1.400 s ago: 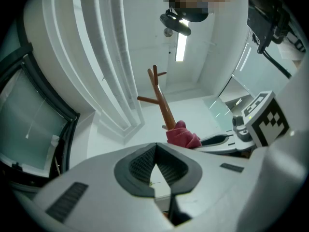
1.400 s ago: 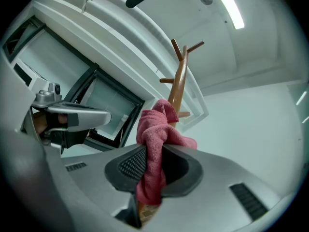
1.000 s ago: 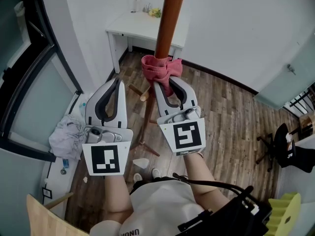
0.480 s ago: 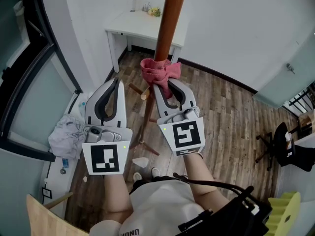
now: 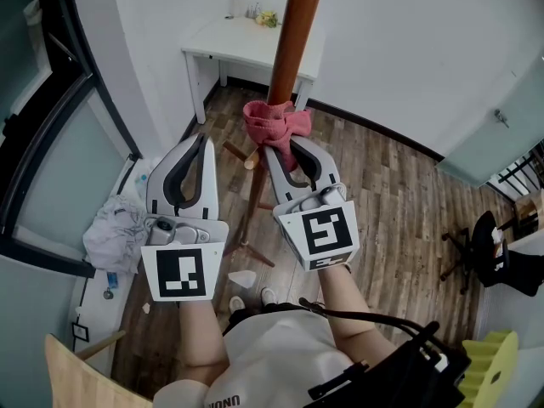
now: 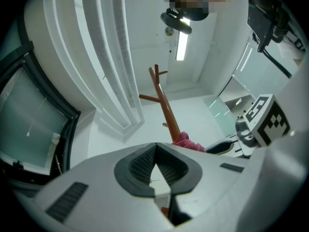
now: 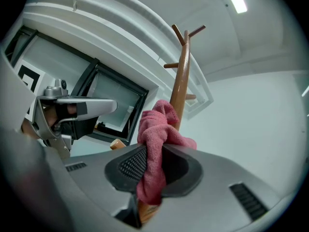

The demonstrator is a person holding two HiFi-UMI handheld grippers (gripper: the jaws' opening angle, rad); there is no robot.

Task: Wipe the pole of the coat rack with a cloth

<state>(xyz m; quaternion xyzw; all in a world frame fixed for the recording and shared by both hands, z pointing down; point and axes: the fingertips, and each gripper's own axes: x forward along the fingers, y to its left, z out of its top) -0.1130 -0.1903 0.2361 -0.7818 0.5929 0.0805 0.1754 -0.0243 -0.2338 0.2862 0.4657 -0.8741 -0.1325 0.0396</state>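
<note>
Both tools are pale grey plastic. The left gripper [image 5: 202,139] and right gripper [image 5: 287,153] have curved jaws lined with black ribbed pads [image 6: 140,164]. Each has metal hardware at the base and a white cube [image 5: 182,274] printed with black square markers. The person wears a white top [image 5: 263,347] with dark lettering, crossed by black straps [image 5: 340,381].
</note>
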